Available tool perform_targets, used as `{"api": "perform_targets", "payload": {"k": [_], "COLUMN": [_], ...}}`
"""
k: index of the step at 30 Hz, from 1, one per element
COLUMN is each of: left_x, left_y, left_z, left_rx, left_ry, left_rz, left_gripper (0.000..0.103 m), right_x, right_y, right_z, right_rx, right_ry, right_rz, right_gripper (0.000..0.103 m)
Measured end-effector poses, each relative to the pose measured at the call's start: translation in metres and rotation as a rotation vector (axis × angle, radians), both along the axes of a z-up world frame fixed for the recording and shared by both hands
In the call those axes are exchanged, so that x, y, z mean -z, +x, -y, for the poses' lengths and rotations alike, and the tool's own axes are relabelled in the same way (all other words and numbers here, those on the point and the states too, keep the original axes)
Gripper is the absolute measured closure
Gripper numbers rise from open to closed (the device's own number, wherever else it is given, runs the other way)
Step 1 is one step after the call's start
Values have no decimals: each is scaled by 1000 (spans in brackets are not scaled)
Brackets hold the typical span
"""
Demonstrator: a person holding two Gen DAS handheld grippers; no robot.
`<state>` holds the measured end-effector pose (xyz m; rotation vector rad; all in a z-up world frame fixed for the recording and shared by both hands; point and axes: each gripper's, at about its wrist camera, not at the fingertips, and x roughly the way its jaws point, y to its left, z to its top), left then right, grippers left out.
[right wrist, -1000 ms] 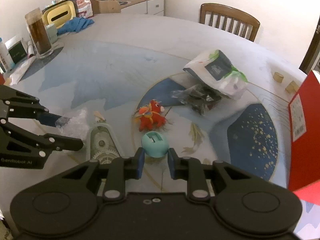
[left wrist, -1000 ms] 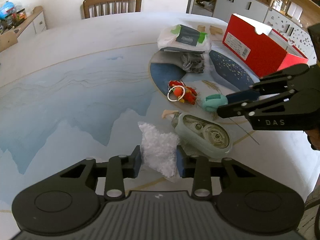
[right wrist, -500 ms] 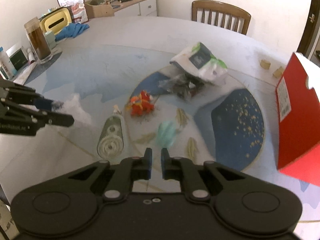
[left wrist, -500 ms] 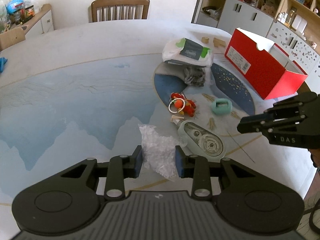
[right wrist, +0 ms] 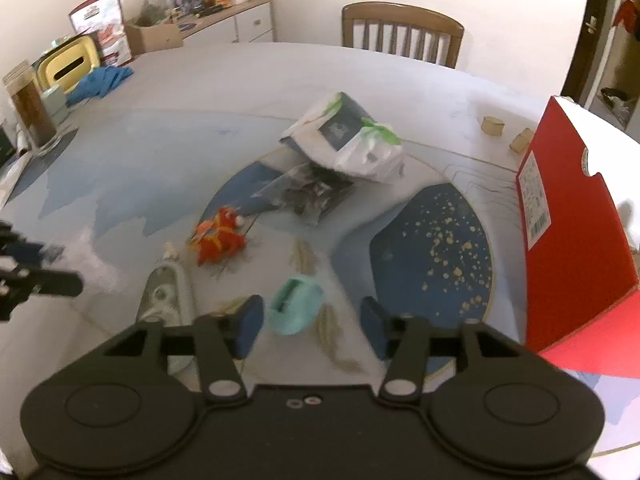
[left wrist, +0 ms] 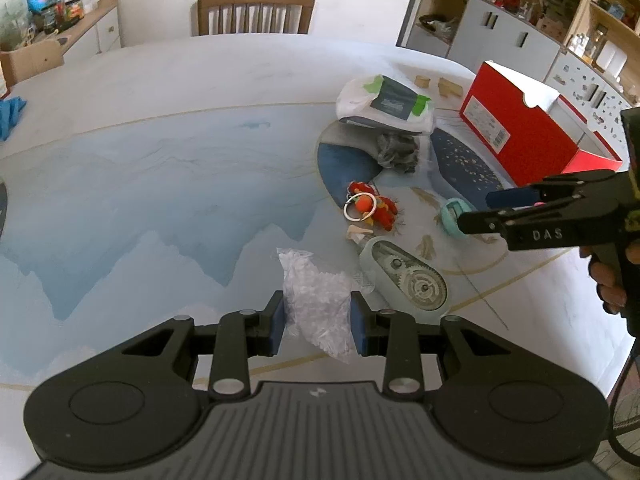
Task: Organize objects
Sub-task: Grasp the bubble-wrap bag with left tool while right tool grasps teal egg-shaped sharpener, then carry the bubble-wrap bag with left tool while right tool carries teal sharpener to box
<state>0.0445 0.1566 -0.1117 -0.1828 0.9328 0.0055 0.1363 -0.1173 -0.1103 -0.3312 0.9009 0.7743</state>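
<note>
My left gripper [left wrist: 317, 322] is shut on a clear plastic bag of white bits [left wrist: 316, 300] near the table's front. My right gripper [right wrist: 312, 326] is open above a small teal object [right wrist: 295, 308], which lies on the table between its fingers; this gripper also shows in the left wrist view [left wrist: 476, 212], next to the teal object [left wrist: 452, 217]. A red plush keychain [left wrist: 370, 208], a pale green tape dispenser [left wrist: 404, 274], a dark crumpled bag [left wrist: 398, 152] and a white-and-green pouch [left wrist: 386, 100] lie on the table. An open red box [left wrist: 532, 136] stands at the right.
A wooden chair [left wrist: 256, 10] stands at the table's far side. Two small wooden blocks [right wrist: 506, 132] lie near the red box [right wrist: 568, 216]. A blue cloth [right wrist: 100, 82], a jar [right wrist: 30, 106] and a yellow box [right wrist: 66, 68] sit far left. Shelves [left wrist: 560, 20] line the right wall.
My right gripper let go of the teal object, closed while pulling back, and now stands open over it again. My left gripper kept hold of the bag.
</note>
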Motion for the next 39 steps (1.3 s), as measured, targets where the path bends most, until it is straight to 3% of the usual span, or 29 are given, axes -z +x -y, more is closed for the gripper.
{"api": "perform_targets", "payload": {"k": [9, 16, 19, 28, 39], "left_x": [-1, -1, -3, -30, -74], "left_y": [-2, 2, 6, 29, 88], "left_z": [-5, -4, -1, 24, 75], "left_rx": [-26, -27, -17, 55, 145], "left_ry": [-8, -29, -38, -51, -70], "left_rz": [-11, -17, -13, 45, 139], "left_gripper": [70, 70, 70, 70, 70], "right_x": [11, 13, 9, -32, -91], "right_y": [0, -2, -2, -5, 21], "right_z": [-13, -14, -9, 27, 99], "right_rx": [-32, -35, -34, -5, 77], "right_ry": [-15, -28, -18, 39, 125], "right_rz": [-29, -24, -15, 11, 80], "right_gripper": [48, 72, 74, 74, 74]}}
